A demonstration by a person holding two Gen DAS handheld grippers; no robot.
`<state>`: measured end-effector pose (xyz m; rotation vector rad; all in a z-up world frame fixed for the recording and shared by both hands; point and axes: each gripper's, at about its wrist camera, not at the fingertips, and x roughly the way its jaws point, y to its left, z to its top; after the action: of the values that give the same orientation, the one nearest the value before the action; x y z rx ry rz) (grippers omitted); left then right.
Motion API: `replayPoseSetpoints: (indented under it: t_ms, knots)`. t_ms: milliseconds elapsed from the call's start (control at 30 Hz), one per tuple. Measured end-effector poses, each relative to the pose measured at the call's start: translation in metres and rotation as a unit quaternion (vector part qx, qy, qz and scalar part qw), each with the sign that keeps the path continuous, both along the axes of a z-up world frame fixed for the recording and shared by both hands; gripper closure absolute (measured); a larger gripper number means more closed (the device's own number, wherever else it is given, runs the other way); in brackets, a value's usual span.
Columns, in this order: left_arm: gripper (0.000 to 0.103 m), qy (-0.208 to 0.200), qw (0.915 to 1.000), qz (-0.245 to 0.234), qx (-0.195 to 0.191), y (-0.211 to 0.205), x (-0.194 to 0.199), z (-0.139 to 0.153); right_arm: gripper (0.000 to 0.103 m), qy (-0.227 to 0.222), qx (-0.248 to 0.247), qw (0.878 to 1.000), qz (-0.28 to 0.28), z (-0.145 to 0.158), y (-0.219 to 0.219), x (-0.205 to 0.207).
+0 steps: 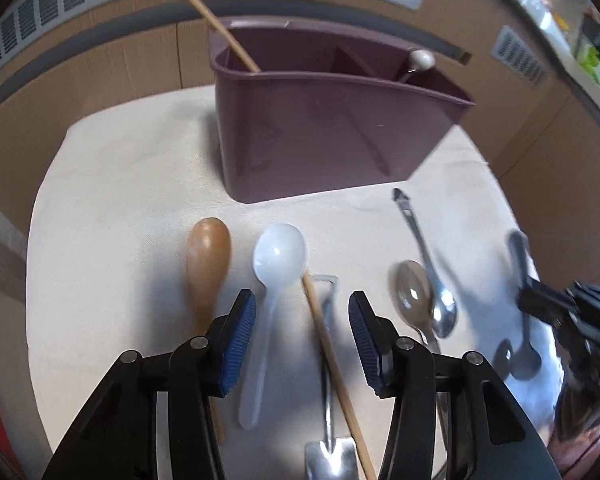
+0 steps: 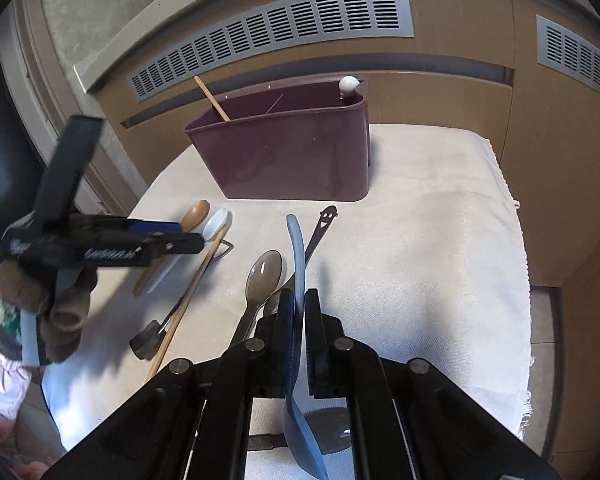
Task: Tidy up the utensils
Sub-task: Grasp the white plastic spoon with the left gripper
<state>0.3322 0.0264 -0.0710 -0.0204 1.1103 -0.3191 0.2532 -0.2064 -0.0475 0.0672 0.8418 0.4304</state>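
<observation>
Presently, the right gripper is clamping its jaws tight on the handle of a blue spoon, whose bowl is hanging below the fingers while the handle tip is pointing toward the purple caddy. The left gripper is hovering with its jaws partly apart and nothing pressed between the blue pads; a white plastic spoon and a wooden chopstick are lying on the cloth under the gap. A wooden spoon is resting just left of the white one, and a slotted metal utensil is lying beside the chopstick. Further right, a translucent brown spoon and a steel spoon are lying close together, overlapping. The caddy is standing upright at the far side of the cloth, holding a second chopstick leaning from its left compartment and a white-knobbed item at its right end. A gloved hand is gripping the left tool.
</observation>
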Motion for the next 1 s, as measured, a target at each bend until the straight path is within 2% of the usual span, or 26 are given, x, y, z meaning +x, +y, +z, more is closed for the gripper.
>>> replayPoseSetpoints:
  t_ms: [133, 267, 400, 433, 467, 500, 600, 700, 867, 1000]
  knots:
    - [0.054, 0.042, 0.9987, 0.005, 0.027, -0.006, 0.029, -0.010, 0.098, -0.002, 0.007, 1.000, 0.000, -0.002, -0.004, -0.001]
    - [0.054, 0.056, 0.9970, 0.009, 0.052, -0.015, 0.047, -0.017, 0.098, -0.010, 0.003, 1.000, -0.006, -0.003, -0.006, -0.001]
    - [0.056, 0.032, 0.9957, -0.005, 0.087, -0.025, 0.046, -0.019, 0.098, -0.015, -0.001, 1.000, -0.017, -0.002, -0.009, -0.003]
    - [0.066, 0.024, 0.9958, -0.011, 0.088, -0.027, 0.043, -0.018, 0.098, -0.015, 0.000, 1.000, -0.018, -0.002, -0.010, -0.003]
    - [0.071, 0.017, 0.9961, -0.016, 0.085, -0.027, 0.039, -0.017, 0.098, -0.016, 0.000, 1.000, -0.020, -0.001, -0.010, -0.004]
    - [0.071, 0.012, 0.9965, -0.014, 0.082, -0.025, 0.037, -0.015, 0.098, -0.017, -0.001, 1.000, -0.022, 0.000, -0.010, -0.005]
    - [0.071, -0.040, 0.9973, -0.008, 0.061, -0.020, 0.011, -0.001, 0.098, -0.030, -0.002, 0.999, -0.027, 0.008, -0.010, -0.011]
    - [0.071, -0.101, 0.9944, -0.001, 0.032, -0.015, -0.025, 0.021, 0.098, -0.042, -0.002, 0.999, -0.027, 0.018, -0.009, -0.019]
    - [0.071, -0.181, 0.9830, 0.026, -0.018, 0.000, -0.082, 0.051, 0.098, -0.055, 0.000, 0.998, -0.028, 0.032, -0.004, -0.030]
    - [0.071, -0.231, 0.9715, 0.035, -0.042, 0.002, -0.101, 0.079, 0.098, -0.072, 0.000, 0.997, -0.031, 0.049, 0.002, -0.041]
